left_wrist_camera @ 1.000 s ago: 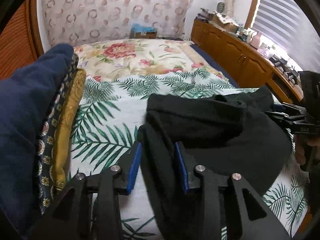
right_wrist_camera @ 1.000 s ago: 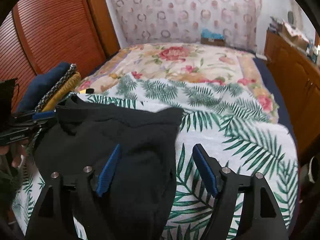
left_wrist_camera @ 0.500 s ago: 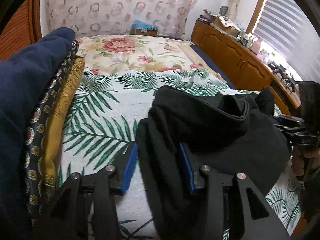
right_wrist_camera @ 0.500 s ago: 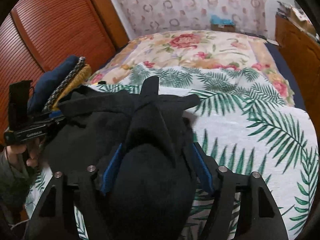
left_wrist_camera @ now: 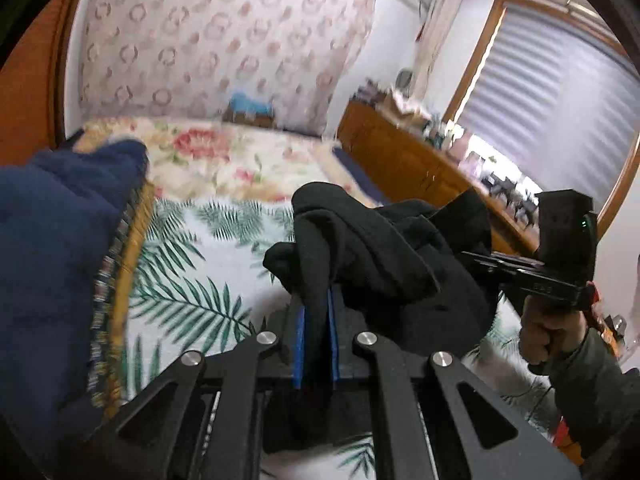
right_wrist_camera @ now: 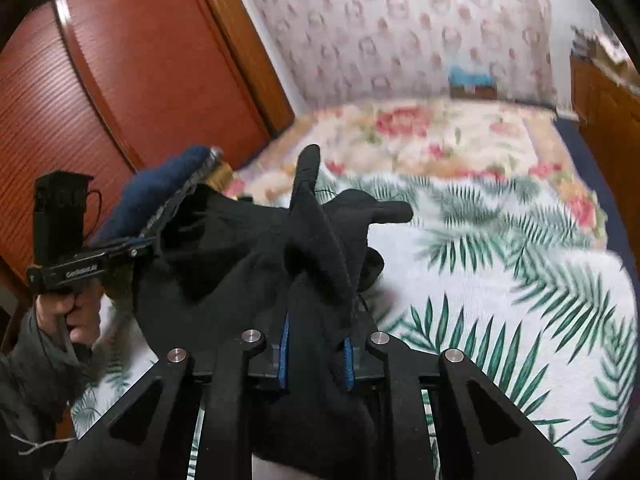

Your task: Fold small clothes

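**Both claws pinch the black garment**

I see a soft, matte black garment (left_wrist_camera: 384, 256) bunched in rumpled folds above the palm-leaf bedspread (left_wrist_camera: 192, 280). My left claw (left_wrist_camera: 316, 328) has just closed, blue pads nearly together on a thin fold. My right claw (right_wrist_camera: 316, 344) has just closed on a thicker wad.

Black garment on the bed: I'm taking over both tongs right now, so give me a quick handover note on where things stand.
Left tongs: jaws just closed, shut on one edge of the black garment.
Right tongs: jaws just closed, shut on the other bunched edge.
Garment hangs crumpled between them, above the palm-leaf sheet.
Stack of folded clothes sits on your left.
Done: both edges gripped.
Left: spread it flat, fold it, probably add it to the stack.
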`<state>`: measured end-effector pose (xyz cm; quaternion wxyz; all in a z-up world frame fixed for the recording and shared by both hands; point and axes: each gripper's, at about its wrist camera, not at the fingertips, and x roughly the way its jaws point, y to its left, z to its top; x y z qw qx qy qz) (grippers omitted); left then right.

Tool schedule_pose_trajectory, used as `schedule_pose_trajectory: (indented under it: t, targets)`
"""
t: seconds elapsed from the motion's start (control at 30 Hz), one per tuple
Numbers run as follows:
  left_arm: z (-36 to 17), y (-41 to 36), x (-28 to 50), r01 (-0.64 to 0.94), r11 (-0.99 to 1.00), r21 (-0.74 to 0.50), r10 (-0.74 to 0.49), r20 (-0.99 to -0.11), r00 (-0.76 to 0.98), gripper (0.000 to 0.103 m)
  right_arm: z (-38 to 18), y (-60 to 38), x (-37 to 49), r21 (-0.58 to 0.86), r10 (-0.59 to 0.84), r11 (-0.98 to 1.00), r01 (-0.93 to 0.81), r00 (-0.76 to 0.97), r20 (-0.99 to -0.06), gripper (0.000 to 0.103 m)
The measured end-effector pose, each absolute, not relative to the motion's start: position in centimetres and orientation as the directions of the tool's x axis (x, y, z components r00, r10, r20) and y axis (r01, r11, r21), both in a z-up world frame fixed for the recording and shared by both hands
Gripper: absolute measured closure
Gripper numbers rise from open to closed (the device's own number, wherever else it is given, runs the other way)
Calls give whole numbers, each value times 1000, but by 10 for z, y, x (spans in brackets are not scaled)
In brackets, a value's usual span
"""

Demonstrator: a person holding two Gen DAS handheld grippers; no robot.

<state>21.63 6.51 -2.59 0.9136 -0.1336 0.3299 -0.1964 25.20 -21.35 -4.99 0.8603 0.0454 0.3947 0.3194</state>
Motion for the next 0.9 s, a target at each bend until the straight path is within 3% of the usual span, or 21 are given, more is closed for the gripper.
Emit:
schedule_pose_trajectory:
  t: [0.2, 0.5, 0.7, 0.9]
  targets:
    - [11, 105, 175, 218, 906, -363, -376, -456, 807, 97, 0, -185, 253, 283, 628, 750, -599, 508, -590, 87]
    - [30, 193, 125, 28, 927, -374, -169, -348, 922, 97, 78, -63, 282, 113, 691, 618, -778, 469, -550, 87]
    - [-17, 236, 119, -118, 902, -414, -60, -393, 917, 97, 91, 51, 311, -2, 693, 516, -857, 418, -588, 88]
    - [-62, 249, 118, -192, 887, -420, -42, -487, 872, 97, 49, 156, 340, -89, 614, 482, -872, 408, -676, 88]
